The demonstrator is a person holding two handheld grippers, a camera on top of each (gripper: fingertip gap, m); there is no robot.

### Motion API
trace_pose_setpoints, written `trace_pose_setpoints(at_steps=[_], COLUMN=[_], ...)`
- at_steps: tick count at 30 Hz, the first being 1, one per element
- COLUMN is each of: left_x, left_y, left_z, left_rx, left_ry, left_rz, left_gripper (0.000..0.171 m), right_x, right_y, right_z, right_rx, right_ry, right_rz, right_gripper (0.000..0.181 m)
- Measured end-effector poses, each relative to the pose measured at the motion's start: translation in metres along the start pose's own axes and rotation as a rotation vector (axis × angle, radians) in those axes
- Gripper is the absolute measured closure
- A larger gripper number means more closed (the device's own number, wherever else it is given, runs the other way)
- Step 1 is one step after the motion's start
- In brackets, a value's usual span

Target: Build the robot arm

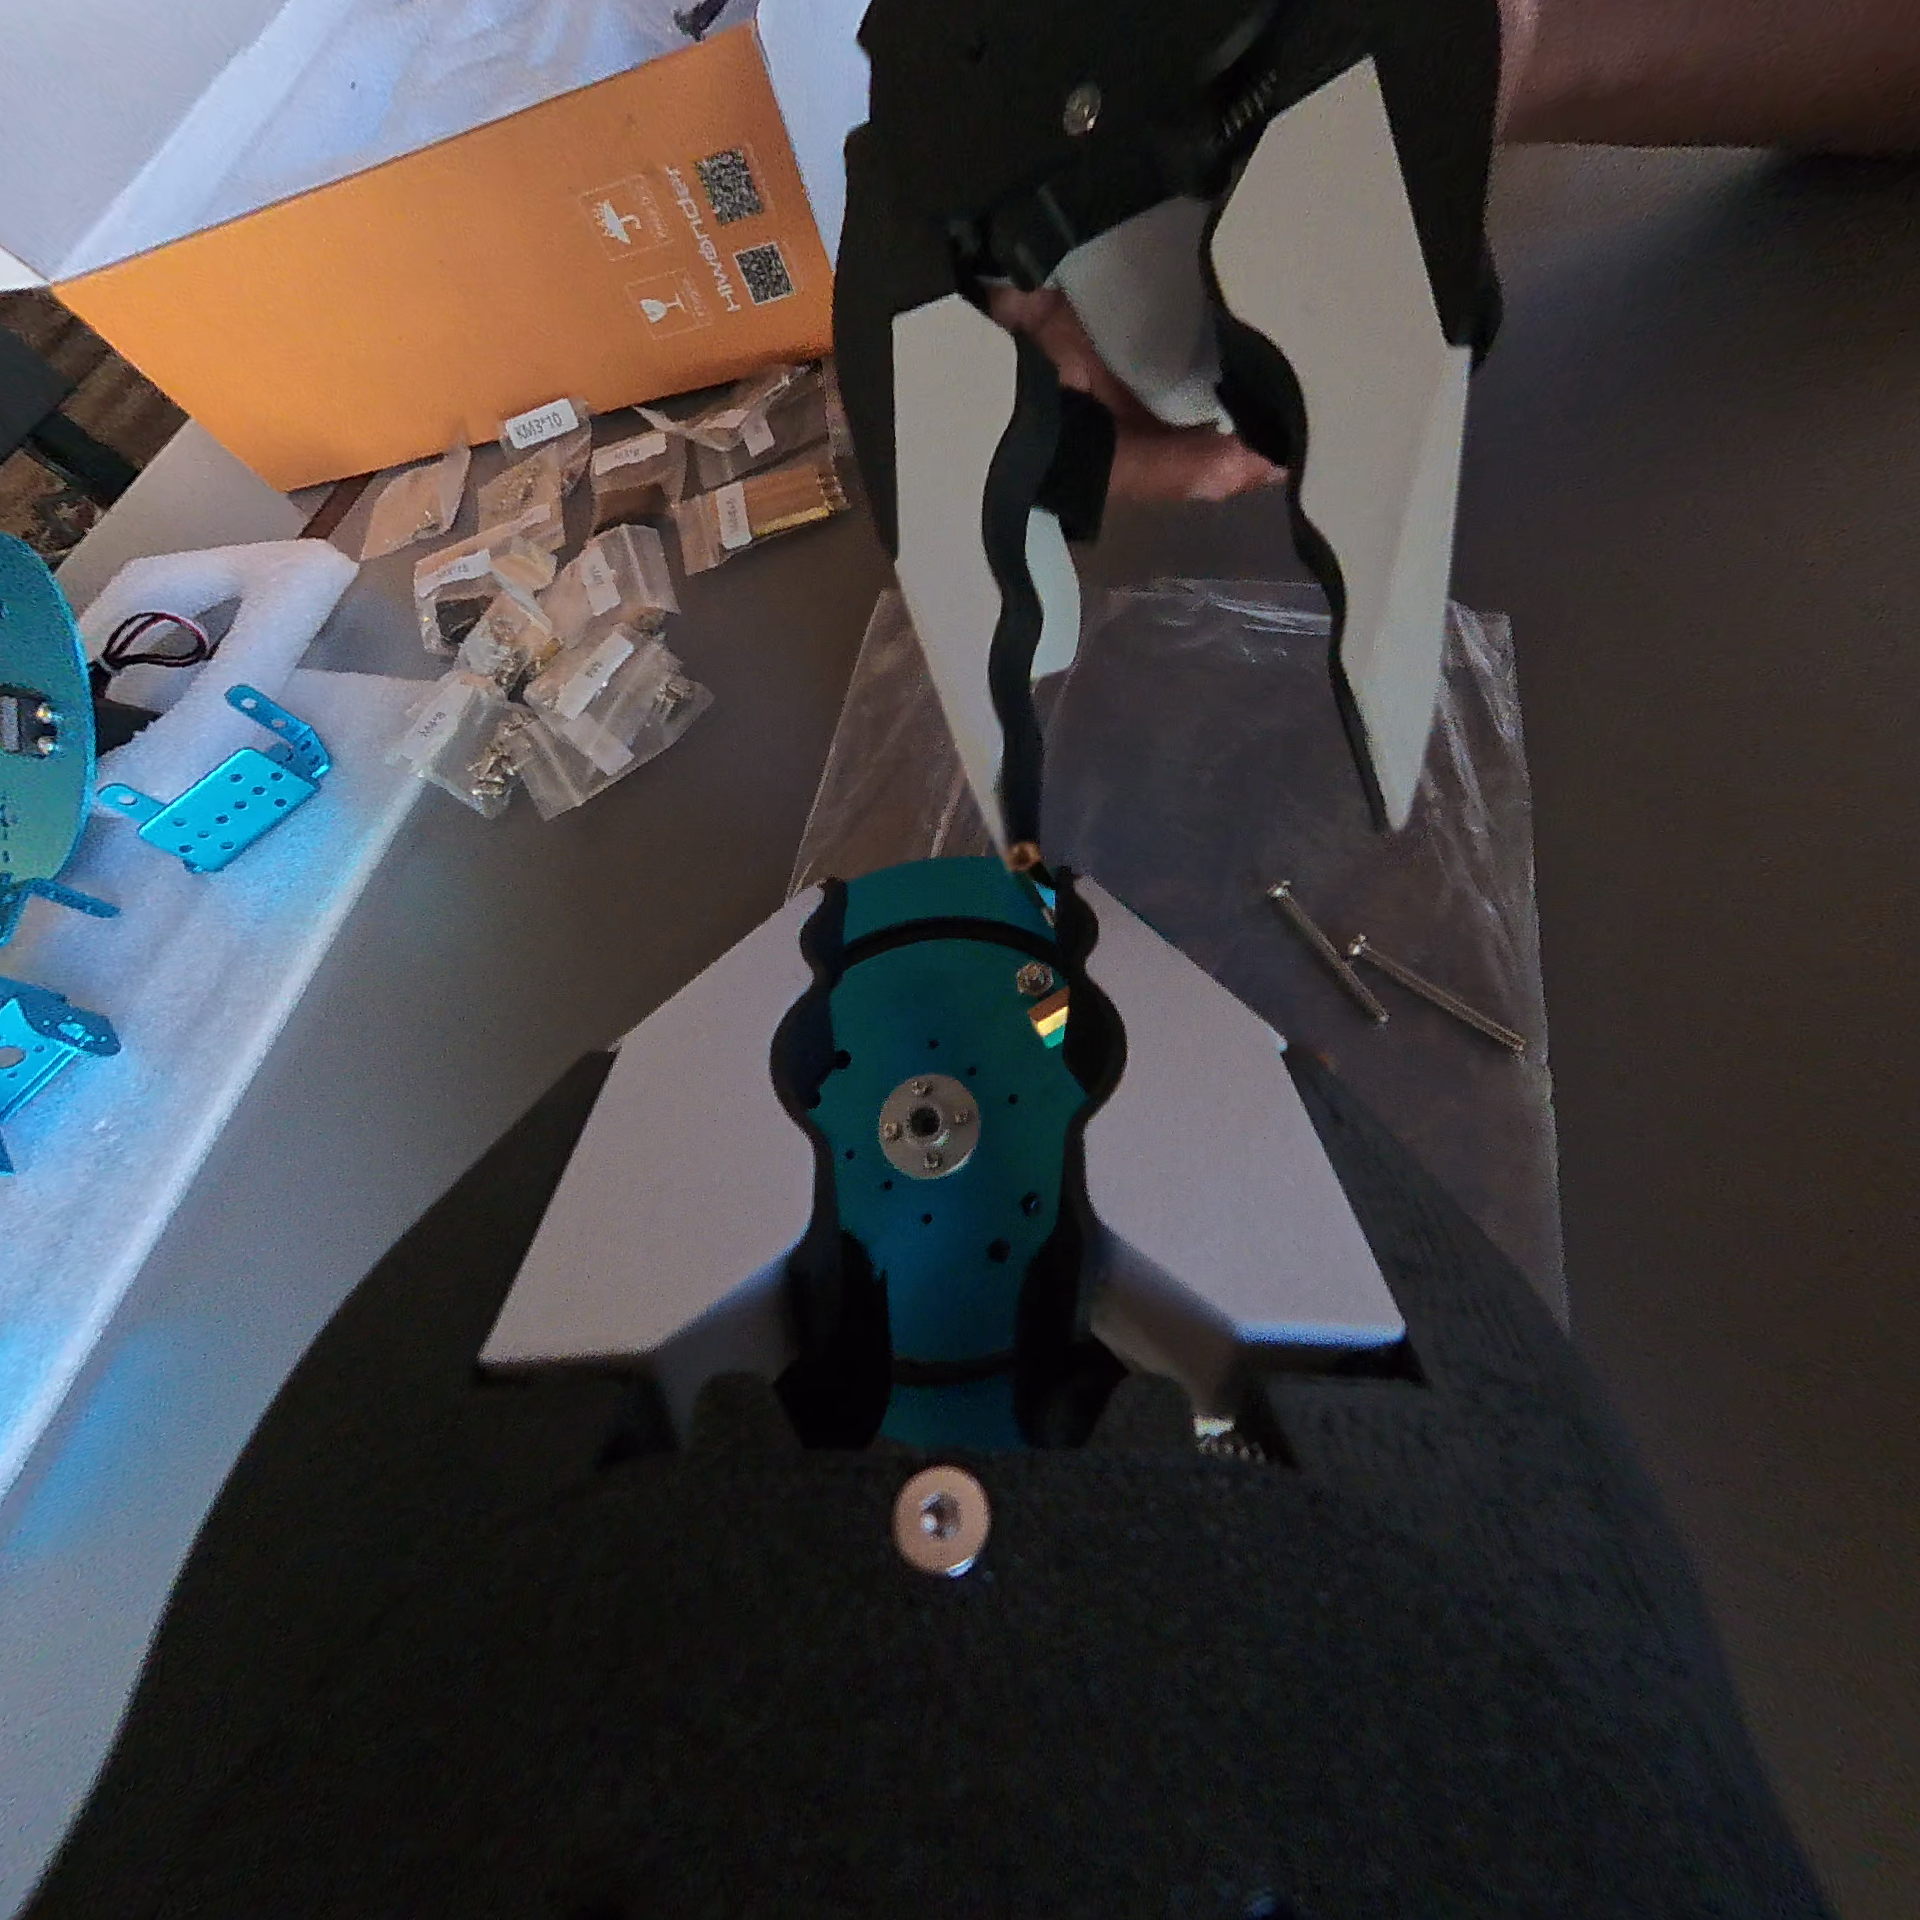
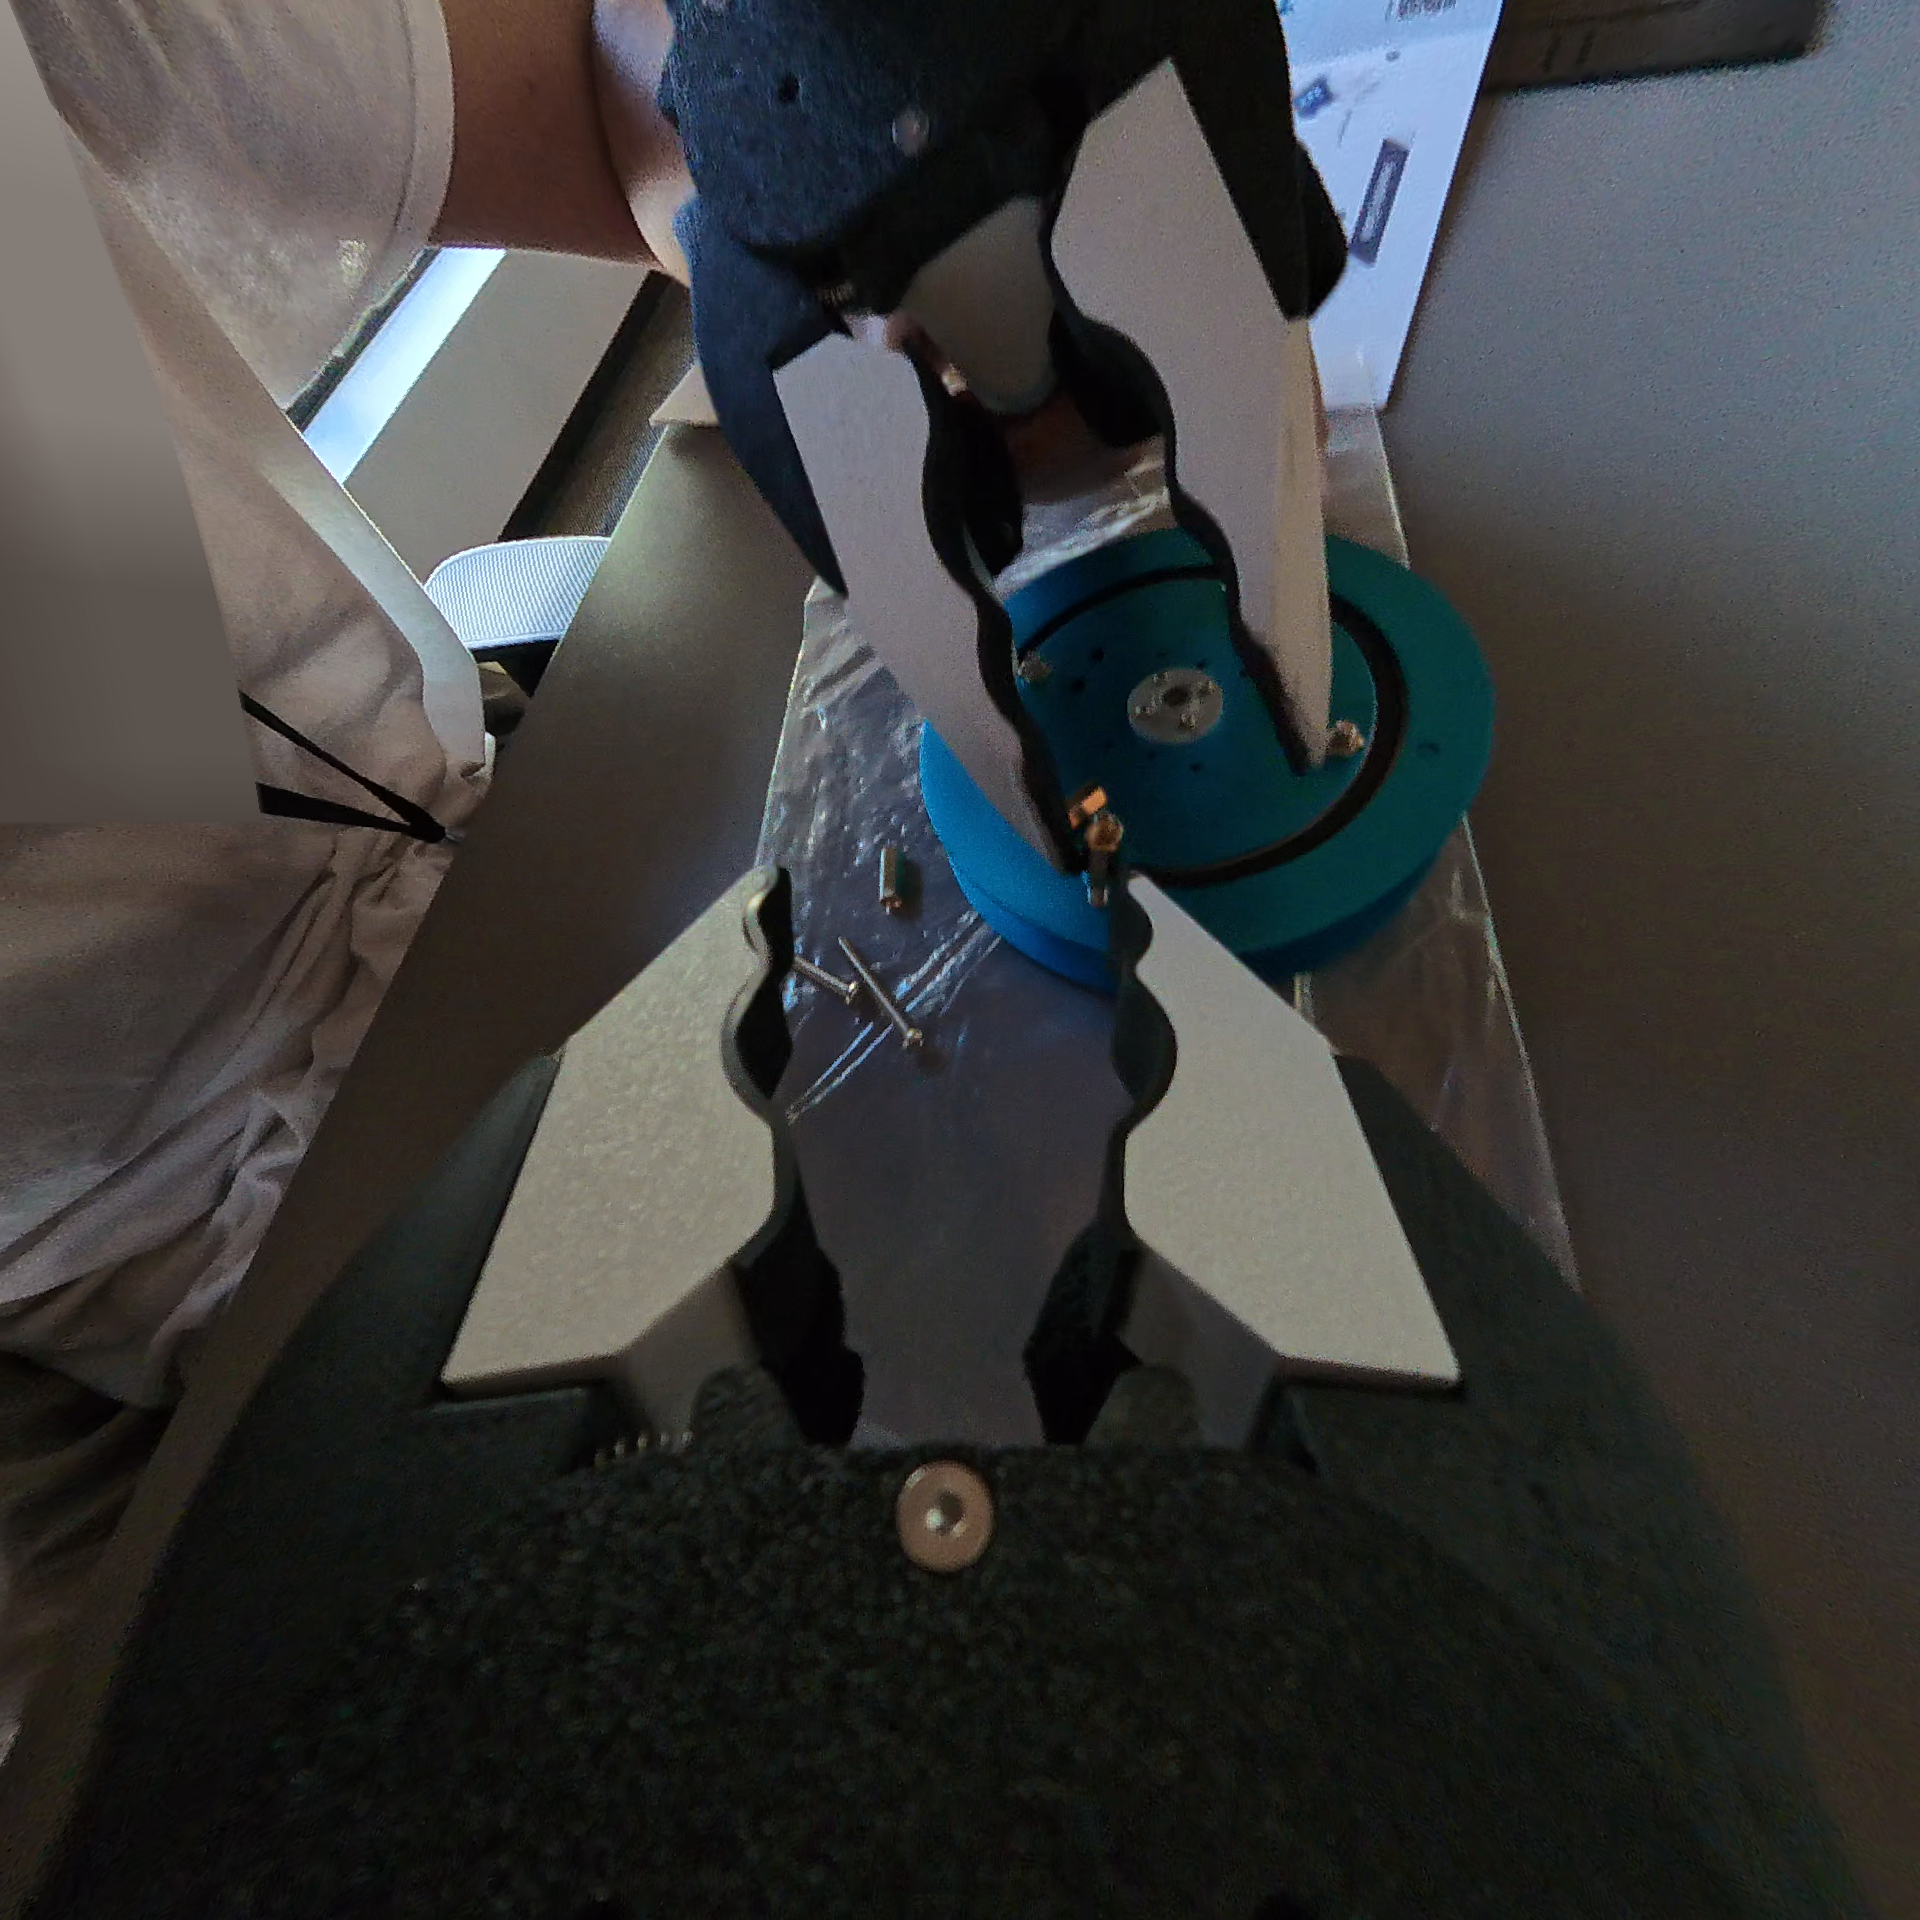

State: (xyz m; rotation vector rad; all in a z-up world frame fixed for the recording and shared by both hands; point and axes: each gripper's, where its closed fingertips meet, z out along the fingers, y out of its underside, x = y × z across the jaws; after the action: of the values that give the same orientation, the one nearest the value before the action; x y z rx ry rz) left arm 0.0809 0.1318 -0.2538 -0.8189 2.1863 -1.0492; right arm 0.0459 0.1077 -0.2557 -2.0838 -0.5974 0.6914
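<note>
**Blue round base straddled by the left jaws, brass standoff at a right fingertip**

The blue round base (image 2: pixel 1444 707) is seen resting on a clear plastic sheet (image 2: pixel 852 748) on the grey table (image 2: pixel 1662 623). The left gripper (image 1: pixel 945 894) is spread across the base's top plate, its jaws set wide and touching the plate on either side of the silver hub (image 1: pixel 928 1127). The right gripper (image 2: pixel 951 894) is held with jaws wide apart; one fingertip is pressed against a small brass standoff (image 2: pixel 1099 831) at the plate's rim. Two long screws (image 1: pixel 1392 977) are laid beside the base on the sheet. Bagged hardware (image 1: pixel 551 644) and an orange box (image 1: pixel 416 281) are seen farther off.
</note>
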Motion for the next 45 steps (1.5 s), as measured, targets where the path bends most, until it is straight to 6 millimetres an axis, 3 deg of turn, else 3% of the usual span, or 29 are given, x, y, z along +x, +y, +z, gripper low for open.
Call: trace_pose_setpoints(at_steps=[2, 5, 13, 22, 28, 36, 43, 45], left_x=[0.0, 0.0, 0.007, 0.009, 0.007, 0.007, 0.004, 0.004], left_y=[0.002, 0.006, 0.007, 0.013, 0.014, 0.014, 0.015, 0.015], left_z=[-0.005, -0.011, -0.011, -0.008, -0.007, -0.008, -0.008, -0.008], left_rx=[0.003, -0.001, 0.018, -0.01, -0.014, -0.009, -0.01, -0.012], left_ry=[0.007, 0.017, 0.119, 0.103, 0.089, 0.085, 0.081, 0.075], left_rz=[0.007, 0.024, -0.071, -0.037, -0.037, -0.028, -0.042, -0.039], left_gripper=[0.131, 0.131, 0.145, 0.161, 0.166, 0.171, 0.171, 0.171], right_x=[0.0, 0.005, 0.0, 0.008, -0.002, 0.013, 0.004, 0.011], right_y=[0.0, -0.004, -0.011, -0.009, -0.006, -0.009, -0.004, 0.004], right_z=[-0.007, -0.012, 0.0, -0.008, 0.002, -0.007, 0.004, -0.001], right_rx=[-0.004, 0.033, 0.099, 0.094, 0.073, 0.082, 0.058, 0.0], right_ry=[-0.014, 0.007, -0.011, -0.001, -0.052, 0.042, 0.005, 0.041], right_rz=[0.017, 0.014, -0.057, 0.0, 0.009, 0.007, -0.016, -0.004], right_gripper=[0.131, 0.13, 0.118, 0.124, 0.123, 0.145, 0.141, 0.145])
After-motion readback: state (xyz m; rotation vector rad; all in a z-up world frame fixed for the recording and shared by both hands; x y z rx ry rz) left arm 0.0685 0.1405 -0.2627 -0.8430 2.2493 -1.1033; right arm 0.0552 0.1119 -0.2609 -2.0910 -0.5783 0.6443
